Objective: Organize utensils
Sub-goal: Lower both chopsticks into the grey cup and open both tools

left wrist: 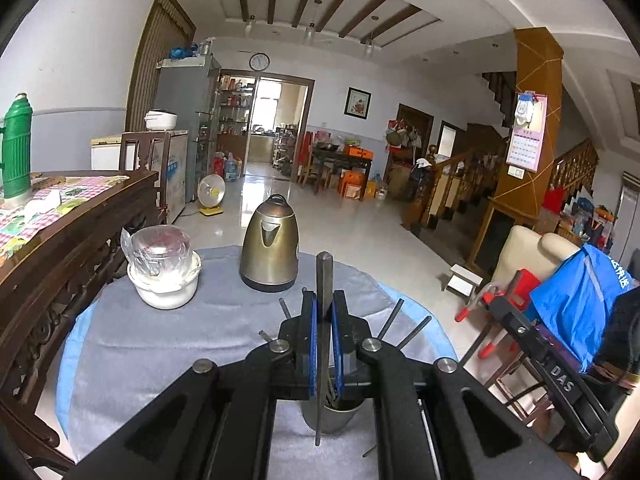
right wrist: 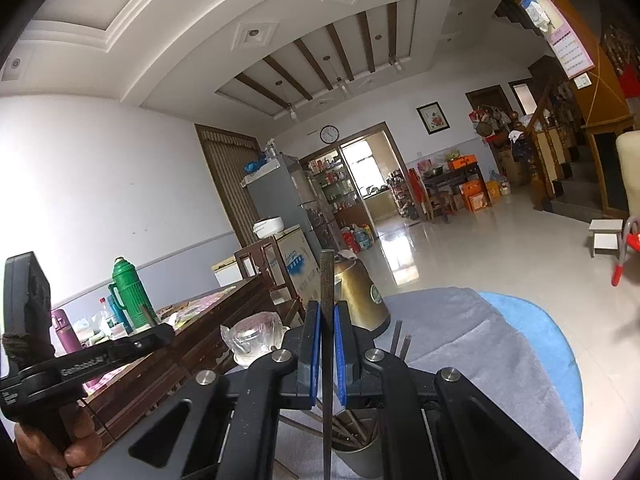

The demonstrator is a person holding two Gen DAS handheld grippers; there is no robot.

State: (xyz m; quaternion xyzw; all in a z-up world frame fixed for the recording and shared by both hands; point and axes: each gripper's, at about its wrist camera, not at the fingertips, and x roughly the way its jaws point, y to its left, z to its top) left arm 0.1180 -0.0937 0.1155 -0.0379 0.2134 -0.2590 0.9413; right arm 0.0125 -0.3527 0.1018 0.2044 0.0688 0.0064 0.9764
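Note:
My left gripper [left wrist: 324, 312] is shut on a dark grey chopstick [left wrist: 323, 280] held upright, its lower end beside a metal cup [left wrist: 332, 414] that holds several dark chopsticks [left wrist: 390, 318]. My right gripper [right wrist: 328, 320] is shut on another dark chopstick [right wrist: 327, 280], also upright, over the same metal cup [right wrist: 356, 452] with chopsticks [right wrist: 401, 342] leaning in it. The cup stands on a round table with a grey cloth [left wrist: 168, 352]. The left gripper's body shows at the left of the right wrist view [right wrist: 80, 364].
A brass kettle [left wrist: 270, 248] and a white bowl with a plastic-wrapped jar [left wrist: 164, 268] stand at the table's far side. A dark wooden table [left wrist: 72, 232] with a green thermos [left wrist: 17, 148] is to the left. Chairs and a blue bag [left wrist: 576, 300] are right.

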